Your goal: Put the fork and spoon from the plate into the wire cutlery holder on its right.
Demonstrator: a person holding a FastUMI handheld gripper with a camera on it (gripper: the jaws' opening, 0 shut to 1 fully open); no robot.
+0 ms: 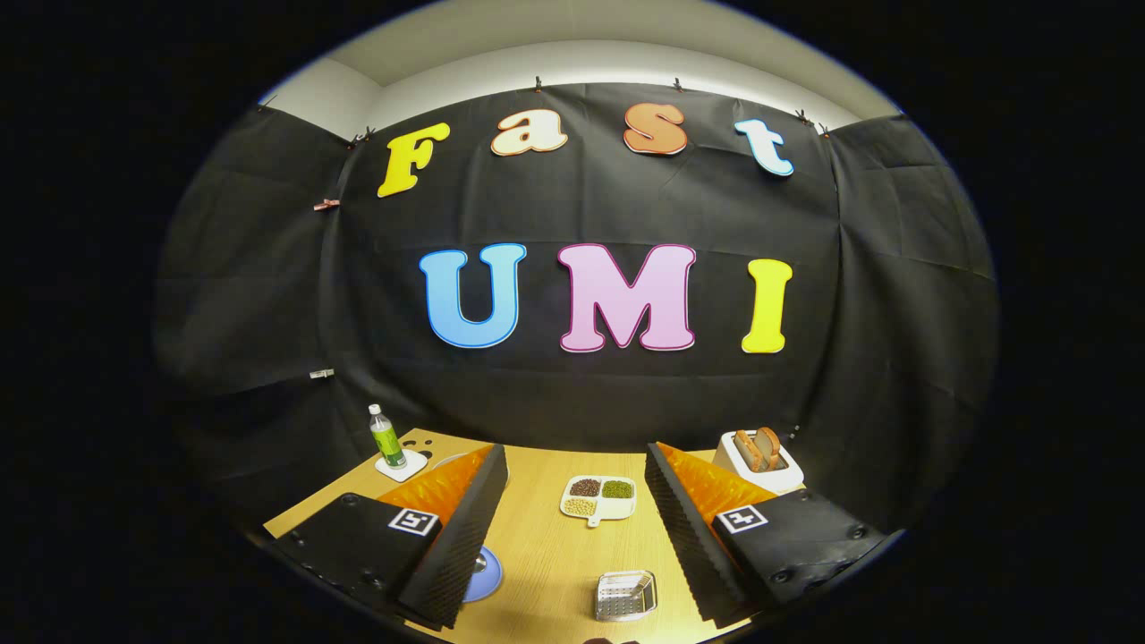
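The tool [568,523] is spread wide and empty above the counter [546,555]. The wire holder [625,596] sits between its fingers. Cutlery is probably stiff, light and slippery; grip mid-handle.

Wire cutlery holder [626,596] upright btwn fingers (blue plate [484,574] left).

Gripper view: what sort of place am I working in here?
Likely a staged test booth, not a real kitchen: a black cloth wall backs a wooden table holding a toaster and wire holder. The claw is open, empty.
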